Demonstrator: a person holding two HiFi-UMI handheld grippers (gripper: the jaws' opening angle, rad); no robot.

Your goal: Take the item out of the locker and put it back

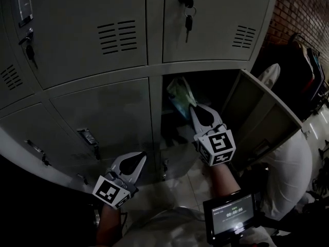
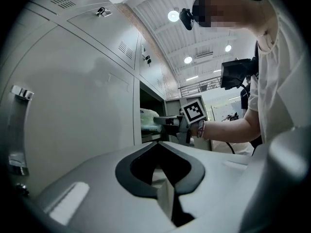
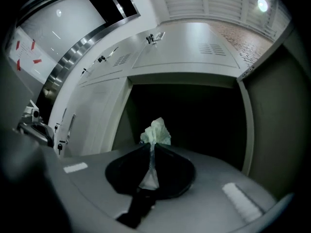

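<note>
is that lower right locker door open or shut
Open. The locker door is swung out to the right, baring the dark compartment, where the right gripper pinches a pale green bag.

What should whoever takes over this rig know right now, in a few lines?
Right hand-held gripper: shut on the green bag, at the mouth of the open locker.
Left hand-held gripper: shut, empty, low beside the closed doors.
Done: door open, bag gripped.
Left: probably pull the bag out, then set it back inside and let go. Whether it has already been out cannot be told.
</note>
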